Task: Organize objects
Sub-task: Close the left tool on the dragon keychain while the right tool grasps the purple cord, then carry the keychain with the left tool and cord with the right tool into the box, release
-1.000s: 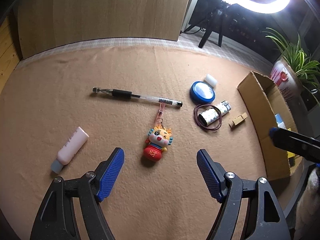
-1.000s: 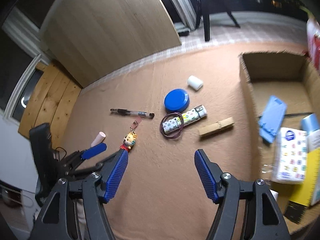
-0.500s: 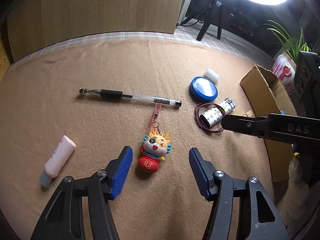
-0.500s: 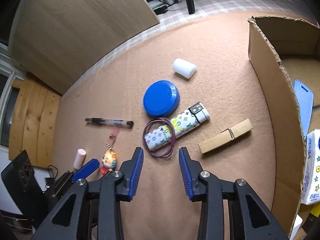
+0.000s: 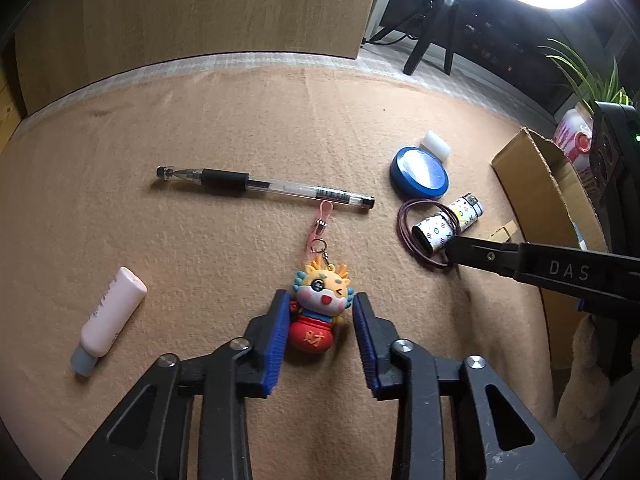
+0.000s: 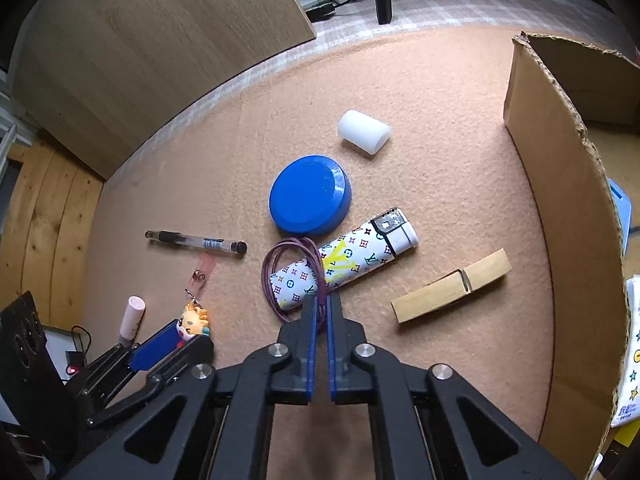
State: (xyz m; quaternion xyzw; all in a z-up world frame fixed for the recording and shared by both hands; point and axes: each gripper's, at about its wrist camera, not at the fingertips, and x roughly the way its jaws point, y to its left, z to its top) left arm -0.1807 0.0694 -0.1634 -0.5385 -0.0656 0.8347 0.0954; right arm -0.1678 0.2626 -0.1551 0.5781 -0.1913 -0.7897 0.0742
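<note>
A dragon keychain point(image 5: 318, 312) lies on the tan cloth between the blue pads of my left gripper point(image 5: 320, 300). The jaws are closing: the left pad is at its side and a thin gap shows on the right. My right gripper point(image 6: 320, 300) is shut on a purple elastic band point(image 6: 276, 264) that loops round the end of a patterned lighter point(image 6: 344, 264). In the left wrist view the right gripper point(image 5: 454, 250) reaches in from the right onto the band point(image 5: 404, 232). The right wrist view shows the keychain point(image 6: 195, 319) behind the left gripper's blue pad.
A pen point(image 5: 264, 188), a pink tube point(image 5: 110, 316), a blue round lid point(image 6: 310, 196), a white cylinder point(image 6: 364, 131) and a wooden clothespin point(image 6: 450, 293) lie on the cloth. An open cardboard box point(image 6: 560, 208) with packets inside stands at the right. A wooden board stands behind.
Both grippers have come down and closed: the left one has narrowed round the keychain, and the right one has moved onto the lighter's end and shut on the purple band.
</note>
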